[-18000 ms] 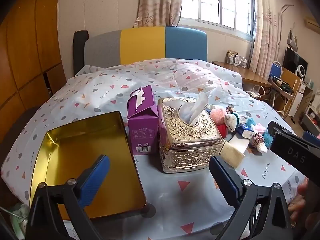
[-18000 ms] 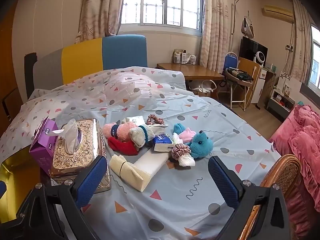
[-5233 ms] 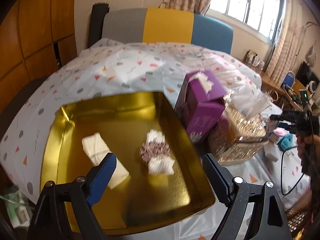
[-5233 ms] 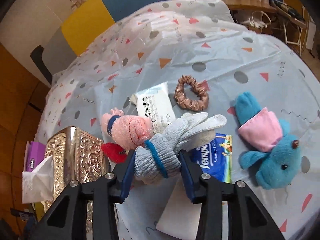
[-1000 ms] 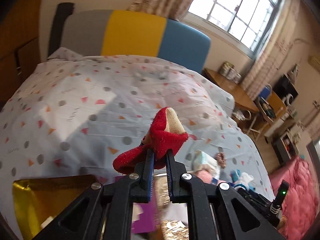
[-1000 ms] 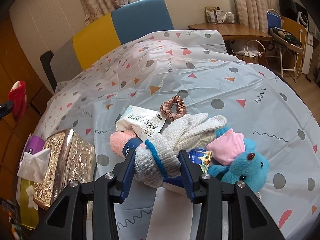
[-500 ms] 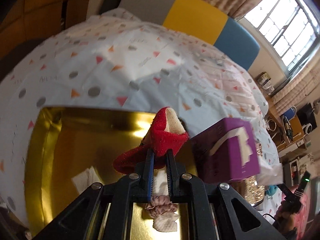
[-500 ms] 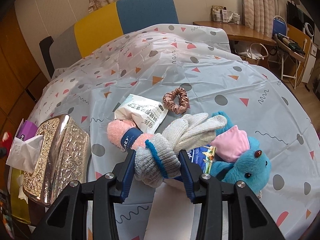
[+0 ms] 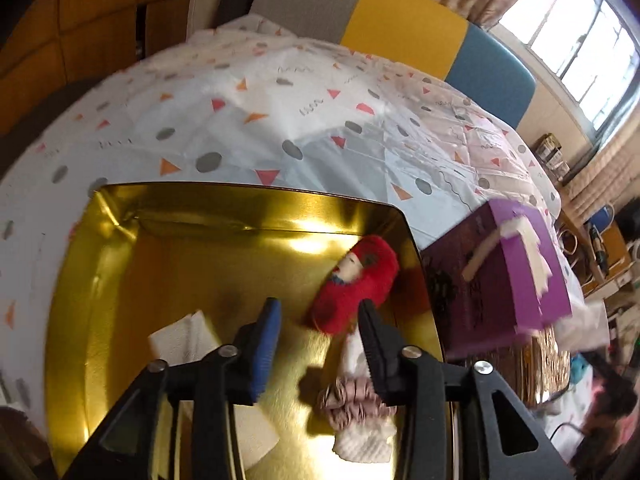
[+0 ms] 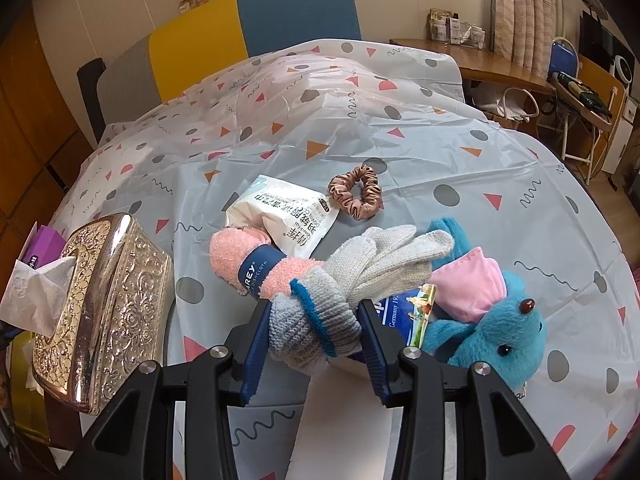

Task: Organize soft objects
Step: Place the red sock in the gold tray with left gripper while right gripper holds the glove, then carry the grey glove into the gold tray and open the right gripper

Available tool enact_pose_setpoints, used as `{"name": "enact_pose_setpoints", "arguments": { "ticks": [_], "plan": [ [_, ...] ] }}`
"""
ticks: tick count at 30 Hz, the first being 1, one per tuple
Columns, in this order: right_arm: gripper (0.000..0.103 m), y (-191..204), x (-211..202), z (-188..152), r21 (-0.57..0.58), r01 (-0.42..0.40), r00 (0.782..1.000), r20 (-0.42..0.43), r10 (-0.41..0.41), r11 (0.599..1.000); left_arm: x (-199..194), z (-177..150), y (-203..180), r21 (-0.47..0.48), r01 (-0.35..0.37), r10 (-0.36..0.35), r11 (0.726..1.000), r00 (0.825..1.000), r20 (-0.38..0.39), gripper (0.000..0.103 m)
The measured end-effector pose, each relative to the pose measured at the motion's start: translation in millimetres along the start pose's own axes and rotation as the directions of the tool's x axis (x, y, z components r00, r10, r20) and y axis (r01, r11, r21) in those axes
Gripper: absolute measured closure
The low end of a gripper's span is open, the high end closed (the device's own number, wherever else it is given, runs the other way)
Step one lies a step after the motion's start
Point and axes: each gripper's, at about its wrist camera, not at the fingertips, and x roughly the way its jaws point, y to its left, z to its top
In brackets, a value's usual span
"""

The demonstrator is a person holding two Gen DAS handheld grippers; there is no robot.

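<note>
Your left wrist camera sits close above gold tray (image 9: 224,208), looks steeply down into it, tilted; purple box (image 9: 500,276) at right edge, window far top right. Your right wrist camera sits close over toys on spotted cloth (image 10: 400,120), looks down and across bed toward window. Both views share purple box (image 10: 48,244), shiny tissue box (image 10: 108,304), spotted cloth (image 9: 280,92), yellow-blue headboard (image 9: 404,40).
</note>
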Motion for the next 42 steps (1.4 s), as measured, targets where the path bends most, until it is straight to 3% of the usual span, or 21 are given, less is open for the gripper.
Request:
{"name": "enact_pose_setpoints", "arguments": {
  "ticks": [4,14,18,23,28,32,35,42],
  "plan": [
    [0.06,-1,-2,0,0.006,-0.005,1.0,0.01,0.004,1.0,-15,-17,-3,0.017,-0.023,0.023,1.0,0.999,0.022,0.052],
    [0.06,-7,-17,6,0.068,-0.066,0.995,0.073,0.061,0.995,-40,-54,-22,0.124,-0.037,0.03,0.992,0.998,0.057,0.05],
    [0.06,-4,-24,12,0.078,-0.073,0.994,0.092,0.065,0.994,-45,-58,-27,0.133,-0.041,0.032,0.99,0.997,0.069,0.042],
    [0.06,26,-47,29,0.024,-0.101,0.985,0.145,0.096,0.995,-57,-61,-27,0.145,-0.06,0.045,0.988,0.993,0.105,0.035],
    [0.06,88,-87,44,-0.111,-0.196,0.95,0.226,0.217,0.974,-64,-63,-18,0.125,-0.079,0.063,0.989,0.99,0.127,0.031],
    [0.06,147,-112,37,-0.259,-0.28,0.911,0.232,0.341,0.925,-68,-65,-8,0.104,-0.095,0.08,0.99,0.988,0.135,0.028],
    [0.06,192,-122,19,-0.366,-0.336,0.886,0.189,0.423,0.868,-72,-65,1,0.081,-0.102,0.089,0.991,0.985,0.149,0.026],
    [0.06,275,-121,-47,-0.556,-0.442,0.852,-0.014,0.524,0.704,-78,-65,24,0.024,-0.112,0.107,0.993,0.98,0.168,0.023]
  ]
}}
